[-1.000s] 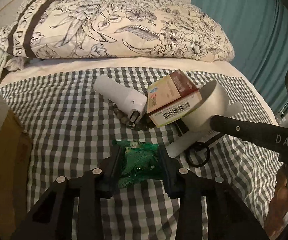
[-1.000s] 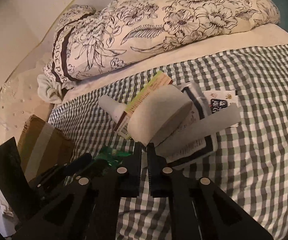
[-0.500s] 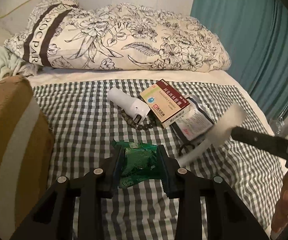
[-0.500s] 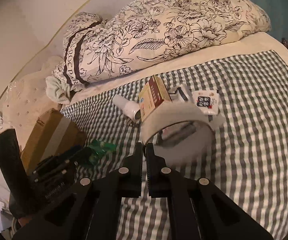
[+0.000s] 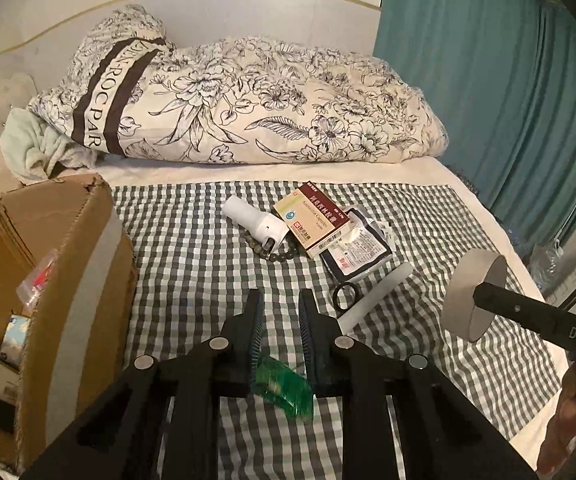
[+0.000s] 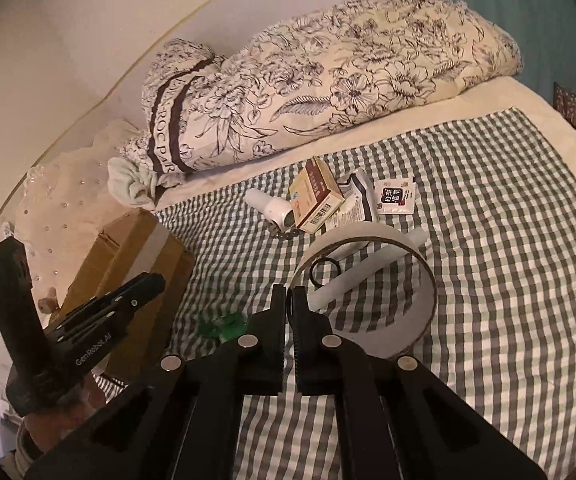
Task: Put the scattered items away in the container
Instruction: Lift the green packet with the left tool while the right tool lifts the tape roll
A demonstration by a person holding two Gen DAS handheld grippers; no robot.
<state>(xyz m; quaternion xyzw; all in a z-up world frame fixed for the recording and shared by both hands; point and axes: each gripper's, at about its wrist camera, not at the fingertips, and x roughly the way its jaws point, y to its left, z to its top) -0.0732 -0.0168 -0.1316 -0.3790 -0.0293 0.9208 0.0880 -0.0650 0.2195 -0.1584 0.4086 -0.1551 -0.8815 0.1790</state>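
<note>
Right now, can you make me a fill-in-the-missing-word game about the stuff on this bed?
1. The right gripper is shut on the rim of a roll of ____.
2. The green packet lies on the checked cloth between the left gripper's ____ fingers.
3. The cardboard box stands to the ____ of the left gripper.
4. The white bottle lies on a bracelet of ____.

Missing words: tape; open; left; beads

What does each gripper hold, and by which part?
Right gripper: the tape roll, pinched by its rim. Left gripper: nothing; the green packet lies loose below it.
</note>
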